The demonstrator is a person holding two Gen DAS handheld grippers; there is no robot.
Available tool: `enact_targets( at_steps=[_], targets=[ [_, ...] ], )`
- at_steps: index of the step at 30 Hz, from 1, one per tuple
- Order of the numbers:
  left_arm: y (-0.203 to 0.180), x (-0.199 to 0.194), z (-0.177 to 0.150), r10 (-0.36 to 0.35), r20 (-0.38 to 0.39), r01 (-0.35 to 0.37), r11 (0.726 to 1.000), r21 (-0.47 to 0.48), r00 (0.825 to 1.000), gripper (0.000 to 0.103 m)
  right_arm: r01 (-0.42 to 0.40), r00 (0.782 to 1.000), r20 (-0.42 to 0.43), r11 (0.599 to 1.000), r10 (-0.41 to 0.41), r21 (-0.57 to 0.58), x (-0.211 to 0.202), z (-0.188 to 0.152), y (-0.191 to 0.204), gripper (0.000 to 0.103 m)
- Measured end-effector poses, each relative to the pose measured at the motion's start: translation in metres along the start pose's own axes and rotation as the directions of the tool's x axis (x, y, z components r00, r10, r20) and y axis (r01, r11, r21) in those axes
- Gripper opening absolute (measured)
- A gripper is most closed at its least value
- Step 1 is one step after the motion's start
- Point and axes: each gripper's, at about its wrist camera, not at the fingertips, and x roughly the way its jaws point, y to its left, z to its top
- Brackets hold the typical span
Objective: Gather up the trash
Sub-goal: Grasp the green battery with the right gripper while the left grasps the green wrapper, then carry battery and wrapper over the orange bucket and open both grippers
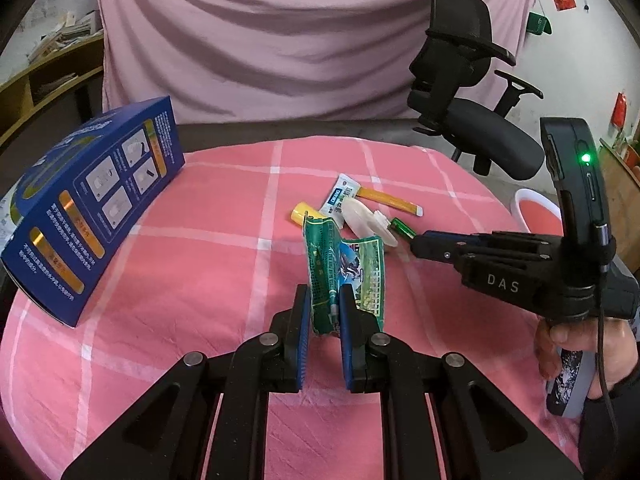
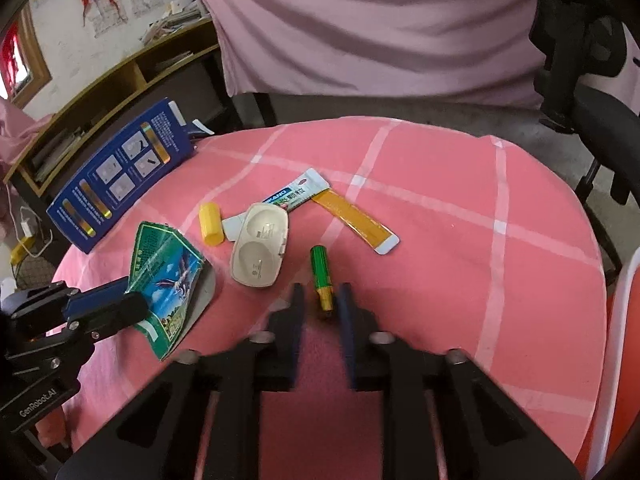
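The left claw (image 1: 323, 308) pinches the green wrapper (image 1: 344, 264) at six o'clock on the desk (image 1: 200, 240), while the right claw (image 2: 318, 304), closed narrowly around the battery (image 2: 321, 274), may let it roll free.

Both wrist views close, angled down, sharing pink tablecloth (image 1: 200, 248) clutter.
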Motion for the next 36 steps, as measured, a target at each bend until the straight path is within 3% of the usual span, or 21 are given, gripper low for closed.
enact_targets(
  at_steps=[7,10,12,15,20,29,32,36],
  targets=[
    [-0.011,-0.015,0.001,0.019,0.093,-0.019,1.000,0.004,0.996,0.010,0.046,0.990,0.134,0.998,-0.041,-0.036,-0.033,-0.010,0.008,0.008],
    [-0.020,-0.026,0.004,0.019,0.160,-0.022,1.000,0.020,0.987,0.010,0.078,0.971,0.229,0.996,-0.064,-0.053,-0.054,-0.018,0.013,0.008],
    [-0.029,-0.034,0.005,0.021,0.213,-0.029,0.999,0.035,0.977,0.010,0.106,0.944,0.319,0.993,-0.084,-0.054,-0.074,-0.025,0.015,0.008],
    [-0.043,-0.048,0.009,0.007,0.308,-0.022,0.999,0.045,0.951,0.010,0.149,0.880,0.462,0.988,-0.114,-0.040,-0.103,-0.037,0.014,0.008],
    [-0.074,-0.063,0.020,-0.029,0.430,0.002,0.998,0.063,0.902,0.010,0.243,0.726,0.666,0.970,-0.172,-0.014,-0.152,-0.055,0.016,0.008],
    [-0.128,-0.078,0.039,-0.124,0.530,0.050,0.987,0.151,0.839,0.010,0.324,0.513,0.811,0.938,-0.283,0.123,-0.206,-0.073,-0.004,0.008],
    [-0.149,-0.077,0.049,-0.157,0.537,0.064,0.980,0.187,0.829,0.010,0.353,0.459,0.824,0.919,-0.333,0.176,-0.219,-0.077,-0.015,0.008],
    [-0.175,-0.073,0.061,-0.210,0.526,0.098,0.968,0.232,0.824,0.010,0.356,0.415,0.821,0.900,-0.392,0.250,-0.236,-0.083,-0.036,0.008]
  ],
)
